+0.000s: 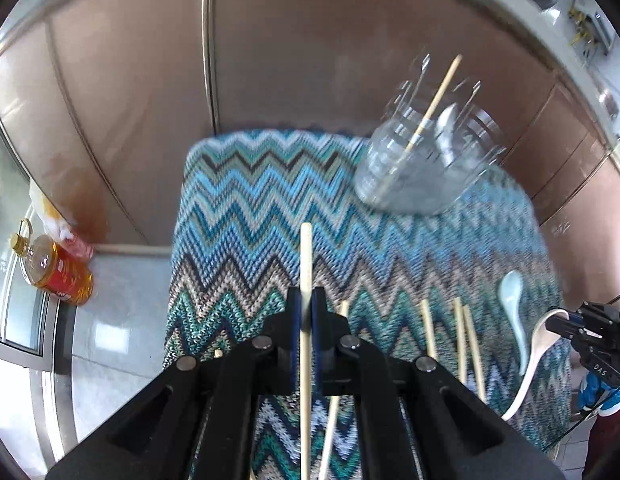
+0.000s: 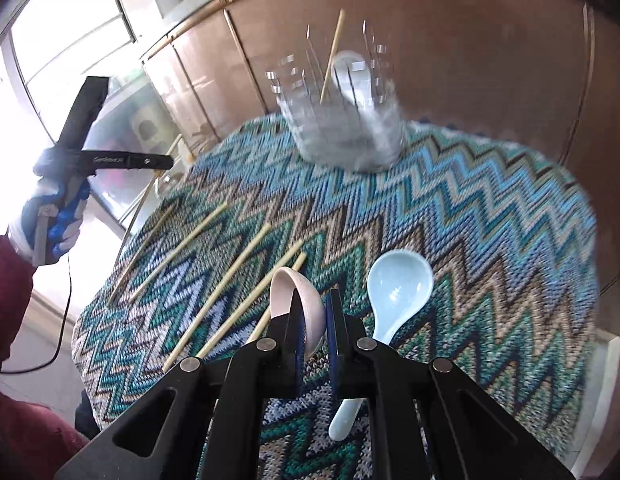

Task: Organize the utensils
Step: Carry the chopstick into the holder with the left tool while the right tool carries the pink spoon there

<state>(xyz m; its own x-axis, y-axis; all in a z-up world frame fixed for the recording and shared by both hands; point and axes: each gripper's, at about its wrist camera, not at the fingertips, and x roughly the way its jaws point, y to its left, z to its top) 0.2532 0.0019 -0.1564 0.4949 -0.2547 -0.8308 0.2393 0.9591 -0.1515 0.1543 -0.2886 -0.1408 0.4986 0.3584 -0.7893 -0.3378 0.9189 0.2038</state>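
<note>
My left gripper [image 1: 306,300] is shut on a pale wooden chopstick [image 1: 306,256], held up off the zigzag cloth [image 1: 246,208]. My right gripper [image 2: 313,312] is shut on a pinkish-white ceramic spoon [image 2: 306,304], its bowl gripped between the pads and lifted; in the left wrist view that spoon [image 1: 537,356] hangs at the right edge. A light blue spoon [image 2: 393,292] lies on the cloth just right of the right gripper. Several chopsticks [image 2: 226,284] lie loose to its left. A clear holder [image 2: 341,128] at the far side contains one chopstick and a white spoon.
The table is small and covered by the zigzag cloth [image 2: 489,208], with brown cabinet panels [image 1: 142,80] behind. An oil bottle [image 1: 58,268] stands on the floor to the left. A gloved hand [image 2: 54,220] holds the left gripper at the table's left edge.
</note>
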